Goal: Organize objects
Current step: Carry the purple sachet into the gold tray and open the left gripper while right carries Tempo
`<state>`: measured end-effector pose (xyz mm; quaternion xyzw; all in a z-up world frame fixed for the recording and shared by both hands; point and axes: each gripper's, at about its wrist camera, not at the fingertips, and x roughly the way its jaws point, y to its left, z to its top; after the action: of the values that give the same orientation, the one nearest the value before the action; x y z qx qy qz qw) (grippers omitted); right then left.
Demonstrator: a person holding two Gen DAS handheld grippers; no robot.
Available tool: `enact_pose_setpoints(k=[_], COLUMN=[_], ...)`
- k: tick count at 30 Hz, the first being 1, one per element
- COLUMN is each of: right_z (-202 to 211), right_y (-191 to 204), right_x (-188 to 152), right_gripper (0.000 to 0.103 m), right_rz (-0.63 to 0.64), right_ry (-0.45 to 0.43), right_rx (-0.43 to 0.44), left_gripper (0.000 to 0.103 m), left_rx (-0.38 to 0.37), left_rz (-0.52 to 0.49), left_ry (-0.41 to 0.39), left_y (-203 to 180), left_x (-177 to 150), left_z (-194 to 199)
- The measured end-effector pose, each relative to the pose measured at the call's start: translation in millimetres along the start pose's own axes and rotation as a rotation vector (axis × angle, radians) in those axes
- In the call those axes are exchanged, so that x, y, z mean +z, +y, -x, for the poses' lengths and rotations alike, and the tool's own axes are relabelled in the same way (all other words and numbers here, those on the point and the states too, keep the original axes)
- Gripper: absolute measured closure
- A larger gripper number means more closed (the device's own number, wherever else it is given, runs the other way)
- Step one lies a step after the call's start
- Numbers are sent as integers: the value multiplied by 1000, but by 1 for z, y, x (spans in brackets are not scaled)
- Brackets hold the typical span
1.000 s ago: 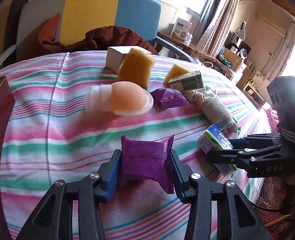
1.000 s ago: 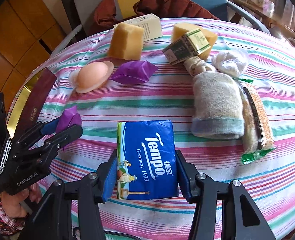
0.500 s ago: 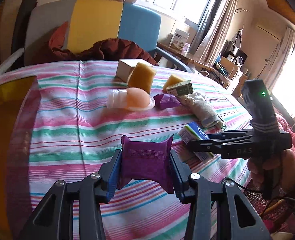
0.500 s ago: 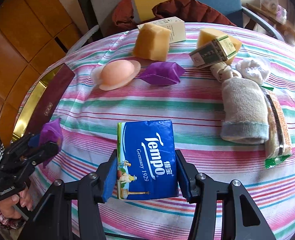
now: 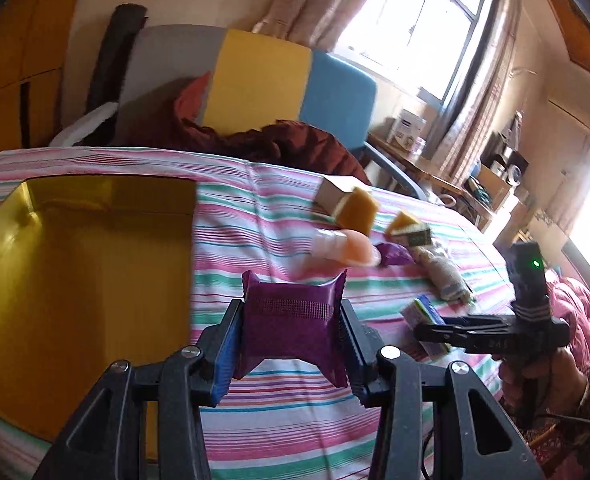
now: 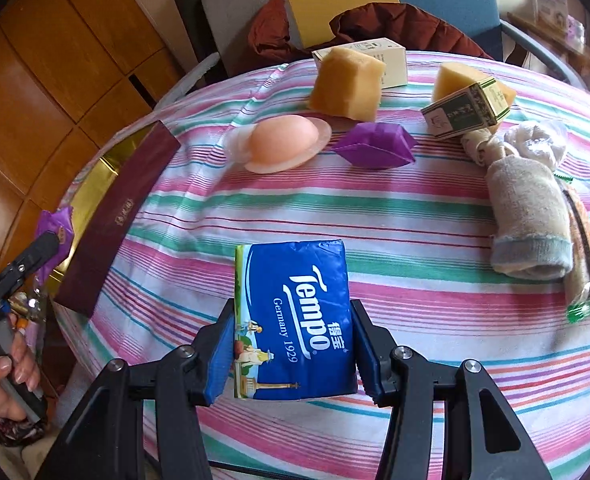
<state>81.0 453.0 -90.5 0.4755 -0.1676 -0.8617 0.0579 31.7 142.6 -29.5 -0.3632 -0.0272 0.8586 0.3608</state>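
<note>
My left gripper (image 5: 291,344) is shut on a purple foil packet (image 5: 291,324) and holds it above the striped tablecloth, just right of an open gold-lined box (image 5: 83,280). My right gripper (image 6: 291,344) is shut on a blue Tempo tissue pack (image 6: 295,320) above the cloth's front part. In the right wrist view the left gripper (image 6: 35,248) with its purple packet (image 6: 53,222) hangs over the box (image 6: 107,216) at the table's left edge. In the left wrist view the right gripper (image 5: 427,326) with the tissue pack (image 5: 423,312) is at the right.
On the cloth lie a peach silicone piece (image 6: 283,142), a second purple packet (image 6: 375,146), two yellow sponges (image 6: 347,84), a white carton (image 6: 379,60), a green box (image 6: 463,114), a rolled towel (image 6: 527,220) and a snack packet (image 6: 587,264). A chair with red cloth stands behind.
My left gripper has moved left with the purple packet, from over the cloth to beside the open gold box. My right gripper keeps the tissue pack and has drawn back slightly.
</note>
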Motion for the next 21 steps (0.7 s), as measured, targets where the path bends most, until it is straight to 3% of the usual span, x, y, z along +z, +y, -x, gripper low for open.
enact_pose_setpoints(k=[10, 21], right_z=[4, -14], right_y=[79, 200], right_x=[4, 24], right_gripper=[50, 50], right_rz=[60, 295], right_ry=[-68, -73], right_rx=[128, 227], left_gripper=[57, 57], left_rx=[213, 425], left_rz=[104, 202], left_ry=[13, 91], left_y=[94, 176], left_x=[5, -7], left_z=[24, 35])
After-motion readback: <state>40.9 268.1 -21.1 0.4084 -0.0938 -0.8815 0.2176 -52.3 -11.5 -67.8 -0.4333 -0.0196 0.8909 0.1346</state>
